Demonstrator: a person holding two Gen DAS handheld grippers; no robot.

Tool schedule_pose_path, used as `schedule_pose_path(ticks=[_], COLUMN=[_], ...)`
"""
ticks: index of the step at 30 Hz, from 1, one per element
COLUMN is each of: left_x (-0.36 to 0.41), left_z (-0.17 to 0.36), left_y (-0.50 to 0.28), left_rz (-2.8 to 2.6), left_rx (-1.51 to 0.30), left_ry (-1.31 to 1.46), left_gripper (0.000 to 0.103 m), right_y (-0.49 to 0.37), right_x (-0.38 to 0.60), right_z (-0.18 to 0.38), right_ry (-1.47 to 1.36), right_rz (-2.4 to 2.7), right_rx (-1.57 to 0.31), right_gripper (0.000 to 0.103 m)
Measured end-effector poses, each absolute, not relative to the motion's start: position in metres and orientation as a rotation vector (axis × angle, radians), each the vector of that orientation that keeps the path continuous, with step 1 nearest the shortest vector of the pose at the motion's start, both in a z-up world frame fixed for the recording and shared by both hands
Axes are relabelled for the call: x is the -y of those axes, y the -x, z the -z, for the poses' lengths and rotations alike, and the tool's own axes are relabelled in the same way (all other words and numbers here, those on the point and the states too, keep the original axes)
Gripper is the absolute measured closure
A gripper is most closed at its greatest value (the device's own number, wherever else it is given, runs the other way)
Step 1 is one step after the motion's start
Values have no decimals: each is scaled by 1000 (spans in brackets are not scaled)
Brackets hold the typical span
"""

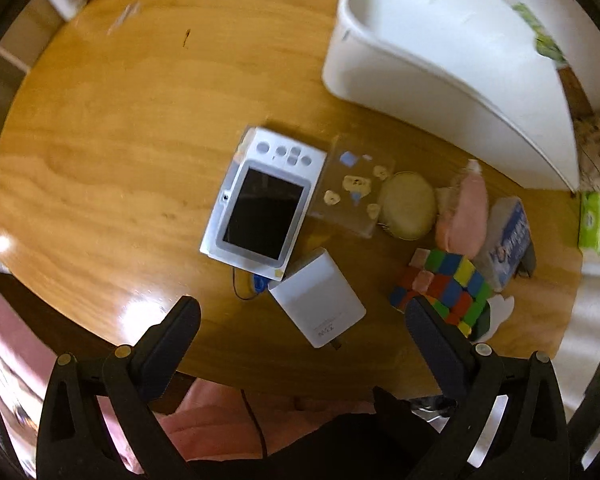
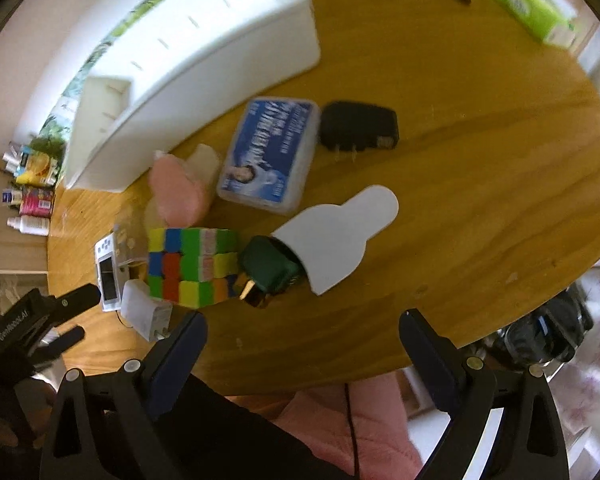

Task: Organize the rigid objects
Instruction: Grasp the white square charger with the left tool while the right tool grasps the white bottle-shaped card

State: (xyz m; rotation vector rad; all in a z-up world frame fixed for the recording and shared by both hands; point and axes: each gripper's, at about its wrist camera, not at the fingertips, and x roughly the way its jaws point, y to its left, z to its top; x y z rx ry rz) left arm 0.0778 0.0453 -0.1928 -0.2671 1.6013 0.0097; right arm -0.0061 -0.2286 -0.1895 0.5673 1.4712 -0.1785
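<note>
Progress: apparently none. White bin [image 1: 440, 92] looks empty. Cube [image 2: 192, 266], white charger [image 1: 318, 298], handheld console [image 1: 262, 204] and blue box [image 2: 268, 152] lie on table [image 1: 120, 140]. Left gripper [image 1: 302, 322] and right gripper [image 2: 304, 334]: jaws wide, holding nothing.

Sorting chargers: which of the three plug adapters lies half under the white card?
The dark green adapter, beside the puzzle cube; the black and white ones lie uncovered.

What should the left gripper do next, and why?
Probably drop a little lower over the white charger. The left gripper is open and empty with the charger lying between its fingers below, near the table's edge. The white bin behind looks empty, ready to take it.
</note>
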Motion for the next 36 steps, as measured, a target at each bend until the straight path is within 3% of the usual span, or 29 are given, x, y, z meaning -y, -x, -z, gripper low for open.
schedule_pose_path(ticks=[13,20,24,29,36], left_x=[-59,-64,-69,-63,-62], left_z=[238,273,290,302,285], left_y=[-77,-83,-82,-78,-80], left_rz=[-167,-211,-217,-235,-219], left_rx=[-1700,-1733,-1756,-1753,-1743], left_ry=[453,536,574,586,593], left_gripper=[7,16,23,25,45], right_y=[-18,-33,-37,-44,-59], right_x=[281,288,293,296,291], right_z=[234,248,258,260,261], right_ry=[-818,-836,-871,-877,-838], right_rz=[248,305,331,337,368], right_rx=[-1586,-1642,-1680,-1692,-1714], right_gripper=[6,6,12,12,12])
